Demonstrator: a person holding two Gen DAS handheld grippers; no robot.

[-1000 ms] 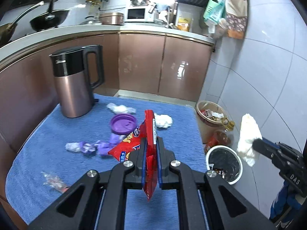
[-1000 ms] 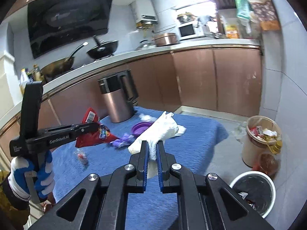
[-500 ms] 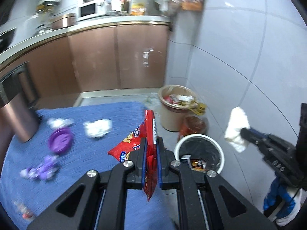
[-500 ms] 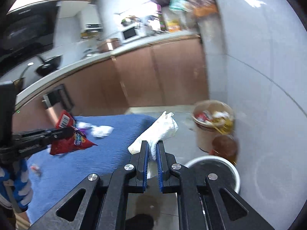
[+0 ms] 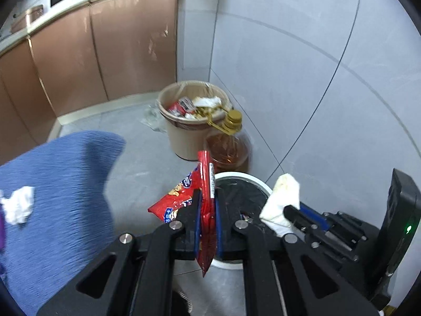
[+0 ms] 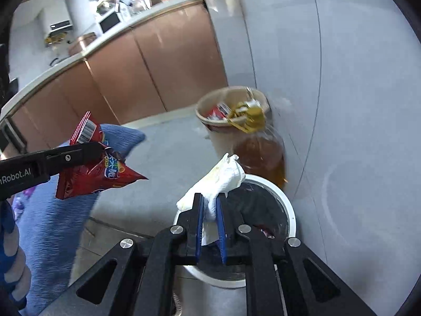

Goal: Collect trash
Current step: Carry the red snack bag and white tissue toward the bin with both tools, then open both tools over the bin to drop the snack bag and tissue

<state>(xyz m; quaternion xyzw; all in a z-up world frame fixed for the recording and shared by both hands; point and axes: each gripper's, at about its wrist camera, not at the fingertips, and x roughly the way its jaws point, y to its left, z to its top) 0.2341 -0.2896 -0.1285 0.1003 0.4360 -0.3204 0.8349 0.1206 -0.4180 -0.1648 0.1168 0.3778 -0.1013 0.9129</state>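
My left gripper (image 5: 206,201) is shut on a red snack packet (image 5: 184,197), which stands on edge between the pads above the near rim of a white bin with a black liner (image 5: 243,177). My right gripper (image 6: 209,204) is shut on a crumpled white tissue wad (image 6: 222,177) and hangs over the same white bin (image 6: 288,202). In the left wrist view the right gripper (image 5: 290,209) and its tissue wad (image 5: 284,197) are over the bin's right side. The right wrist view has the left gripper (image 6: 98,150) and the red packet (image 6: 100,175) to the left, over the floor.
A tan bin (image 5: 171,134) full of rubbish stands behind the white one by the tiled wall, with an amber oil bottle (image 5: 229,154) between them. The blue-clothed table (image 5: 58,184) lies to the left with a white tissue (image 5: 18,206) on it. Brown cabinets line the back.
Both grippers have swung right and down, from over the blue table to above the white bin. Each still holds its piece: the left the red packet, the right the tissue wad.
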